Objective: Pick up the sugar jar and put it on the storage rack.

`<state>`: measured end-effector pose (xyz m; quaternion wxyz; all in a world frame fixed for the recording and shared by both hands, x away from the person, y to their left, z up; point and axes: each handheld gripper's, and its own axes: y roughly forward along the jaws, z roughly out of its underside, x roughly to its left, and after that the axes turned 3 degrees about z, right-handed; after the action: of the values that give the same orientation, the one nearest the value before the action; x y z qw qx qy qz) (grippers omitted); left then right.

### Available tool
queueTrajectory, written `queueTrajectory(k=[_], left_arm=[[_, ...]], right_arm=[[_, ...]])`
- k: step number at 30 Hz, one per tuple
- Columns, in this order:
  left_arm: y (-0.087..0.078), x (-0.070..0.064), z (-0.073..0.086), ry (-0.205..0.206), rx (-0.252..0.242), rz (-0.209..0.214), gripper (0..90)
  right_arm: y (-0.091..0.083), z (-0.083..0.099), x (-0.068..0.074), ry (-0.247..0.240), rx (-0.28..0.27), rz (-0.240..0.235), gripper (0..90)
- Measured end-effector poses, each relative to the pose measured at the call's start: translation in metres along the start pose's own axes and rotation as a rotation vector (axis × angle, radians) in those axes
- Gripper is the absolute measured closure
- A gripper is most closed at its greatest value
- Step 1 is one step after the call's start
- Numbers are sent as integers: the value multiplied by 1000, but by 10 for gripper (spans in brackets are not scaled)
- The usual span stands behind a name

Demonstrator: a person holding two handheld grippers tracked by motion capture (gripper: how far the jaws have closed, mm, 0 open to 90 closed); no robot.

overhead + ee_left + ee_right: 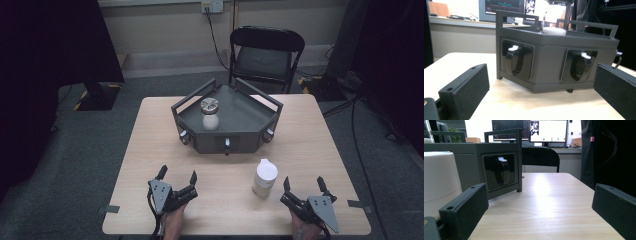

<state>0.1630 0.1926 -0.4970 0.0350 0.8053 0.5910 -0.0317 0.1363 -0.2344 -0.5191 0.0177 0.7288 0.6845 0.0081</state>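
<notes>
The white lidded container (264, 178) stands upright on the worktop (150, 145), near its front edge and right of centre, a plain smooth cylinder with a small spout-like lip at its lid; no label or writing can be read on it. It sits just beside and to the left of the right hand-held gripper (303, 184), whose black jaws are spread wide with nothing between them; in the right gripper view the container (439, 180) shows at the left, close to the left jaw. The left hand-held gripper (177, 174) lies near the front left, well apart from the container, its foam-padded jaws likewise spread wide and empty. Farther back at the worktop's centre is a dark grey angular tray (245, 112) with raised rail handles and glossy black knobs with white marks on its front faces (517, 60). Inside it stands a small white jar (210, 114) with a ridged metallic lid. The worktop is pale wood-grain laminate. Behind it is a black folding chair (265, 52).
</notes>
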Motion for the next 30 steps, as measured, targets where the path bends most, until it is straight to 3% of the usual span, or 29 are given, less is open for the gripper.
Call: queueTrajectory(k=[3, 5, 8, 10, 19, 23, 30], left_arm=[[-5, -3, 8, -2, -1, -17, 0], [-7, -4, 12, 18, 7, -23, 0], [-10, -1, 14, -7, 13, -14, 0], [-10, -3, 17, 27, 10, -30, 0], [-11, -1, 20, 48, 15, -27, 0], [-13, -7, 26, 97, -16, -42, 0], [-12, -12, 26, 89, -12, -72, 1]], right_arm=[[0, 0, 0, 0, 0, 0, 0], [0, 0, 0, 0, 0, 0, 0], [0, 0, 0, 0, 0, 0, 0], [0, 0, 0, -1, 0, 1, 0], [0, 0, 0, -1, 0, 1, 0], [0, 0, 0, -1, 0, 1, 0], [0, 0, 1, -1, 1, 3, 0]])
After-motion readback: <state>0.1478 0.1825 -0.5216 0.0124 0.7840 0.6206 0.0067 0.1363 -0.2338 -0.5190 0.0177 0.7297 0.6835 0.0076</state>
